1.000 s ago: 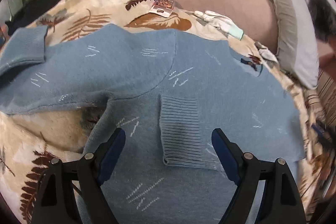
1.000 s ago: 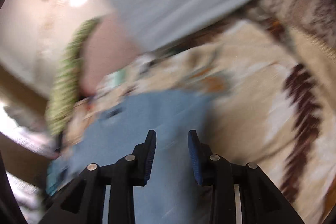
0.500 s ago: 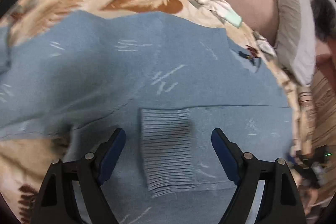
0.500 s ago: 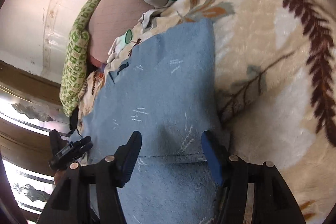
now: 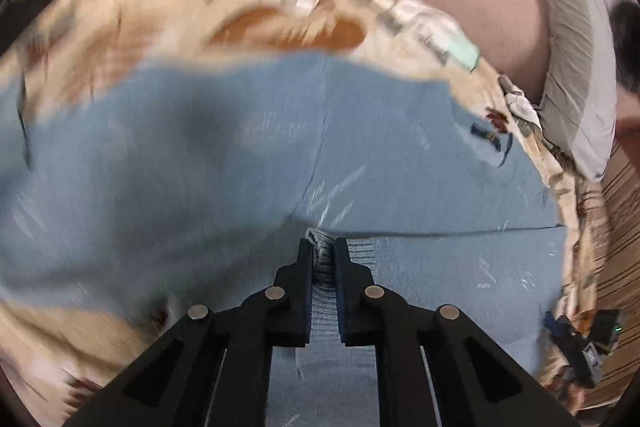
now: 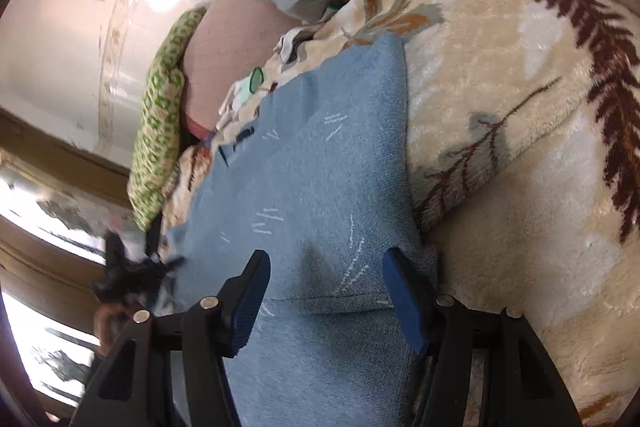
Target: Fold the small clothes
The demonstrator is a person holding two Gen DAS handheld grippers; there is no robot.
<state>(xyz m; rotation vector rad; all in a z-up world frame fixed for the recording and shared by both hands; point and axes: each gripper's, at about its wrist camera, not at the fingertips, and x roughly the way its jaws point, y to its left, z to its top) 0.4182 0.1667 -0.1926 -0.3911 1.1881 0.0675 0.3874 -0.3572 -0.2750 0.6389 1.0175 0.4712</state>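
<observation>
Clamped narrow, the left gripper [image 5: 321, 251] pinches the ribbed cuff [image 5: 322, 267] of the blue sweater [image 5: 420, 179], which lies spread on the leaf-patterned blanket [image 6: 500, 99]. Farther right, the right gripper [image 6: 326, 291] hangs with jaws wide apart over the sweater's folded edge, gripping nothing, beside bare blanket.

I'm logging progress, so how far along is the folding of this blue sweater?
Done: one sleeve already lies folded across the blue sweater. In hand: the left gripper pinches the ribbed cuff. Left: the right gripper, open over the sweater's edge, grips nothing yet; the body remains unfolded.
</observation>
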